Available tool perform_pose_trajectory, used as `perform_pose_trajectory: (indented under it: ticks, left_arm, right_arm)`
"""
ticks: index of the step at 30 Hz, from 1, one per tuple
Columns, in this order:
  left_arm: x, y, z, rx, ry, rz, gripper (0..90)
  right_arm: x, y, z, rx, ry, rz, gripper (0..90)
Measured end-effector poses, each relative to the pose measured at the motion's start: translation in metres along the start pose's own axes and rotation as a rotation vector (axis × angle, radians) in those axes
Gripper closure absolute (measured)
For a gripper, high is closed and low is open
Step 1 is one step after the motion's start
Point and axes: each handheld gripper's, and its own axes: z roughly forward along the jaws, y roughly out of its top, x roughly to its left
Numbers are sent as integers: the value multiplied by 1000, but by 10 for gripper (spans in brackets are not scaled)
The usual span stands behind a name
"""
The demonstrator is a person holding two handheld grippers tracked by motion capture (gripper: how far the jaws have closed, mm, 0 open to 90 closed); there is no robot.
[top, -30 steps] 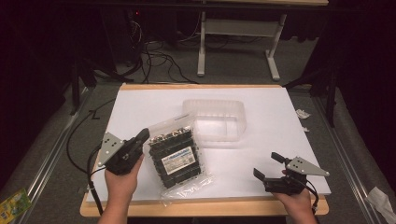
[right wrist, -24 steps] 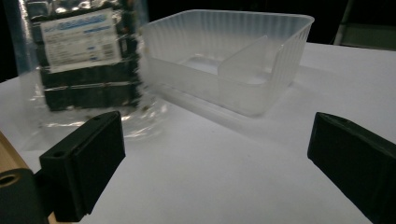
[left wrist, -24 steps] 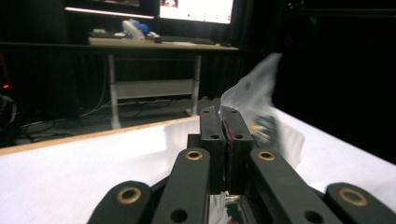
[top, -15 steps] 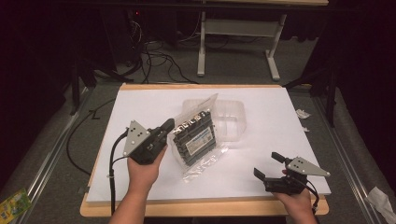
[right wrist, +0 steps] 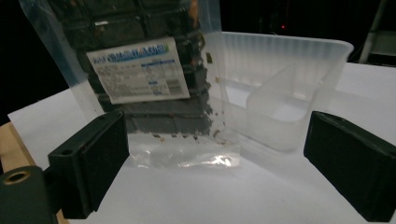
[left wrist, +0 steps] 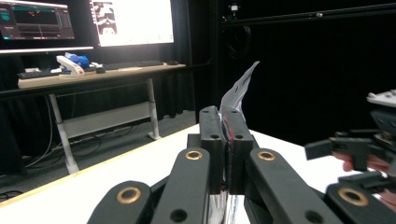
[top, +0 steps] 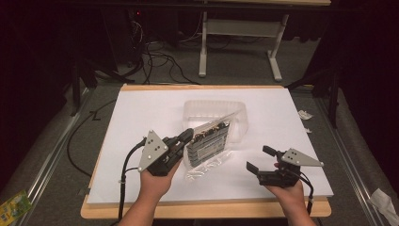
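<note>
A clear plastic bag (top: 209, 141) of dark contents with a white label stands tilted up off the white table, its lower end still near the surface. My left gripper (top: 188, 136) is shut on the bag's left edge; in the left gripper view the jaws (left wrist: 226, 140) pinch the thin film (left wrist: 239, 86). My right gripper (top: 259, 158) hovers low at the front right, open and holding nothing. In the right gripper view its wide-open gripper (right wrist: 219, 163) faces the bag (right wrist: 140, 70), with a gap between them.
A clear, lidless plastic container (top: 214, 109) sits just behind the bag, with a divider inside (right wrist: 280, 100). The white table sheet (top: 141, 113) ends at a wooden front edge. Cables and desk legs lie beyond the table. Monitors (left wrist: 130, 21) stand on a far desk.
The bag lay flat on the table; my left gripper has lifted its edge and carried it right and back toward the container. The right gripper has stayed put.
</note>
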Motion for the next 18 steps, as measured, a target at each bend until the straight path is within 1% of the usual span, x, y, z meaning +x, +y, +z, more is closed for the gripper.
perform_pose_trajectory:
  ticks: [3,4,5,12,14,15,16,18]
  left_arm:
    - [-1,-1,0,0,-7,-4,892]
    - [-2,-1,0,-1,-10,-3,892]
    - [-3,0,0,-2,-12,3,892]
    - [-9,-1,0,4,-33,14,891]
    - [-10,-1,0,7,-33,19,891]
    - [-10,-1,0,8,-32,19,891]
    - [-10,-2,0,8,-32,18,891]
    - [-10,-2,0,7,-32,17,891]
  right_arm:
    - [-3,10,12,3,37,6,34]
    - [-4,13,19,5,47,-2,32]
    - [-4,15,24,9,56,2,32]
    - [-3,25,68,46,109,-29,50]
    - [-5,27,78,54,126,-34,69]
    - [-6,28,82,55,133,-46,80]
    - [-7,29,85,53,135,-44,87]
    - [-9,31,90,41,167,-37,133]
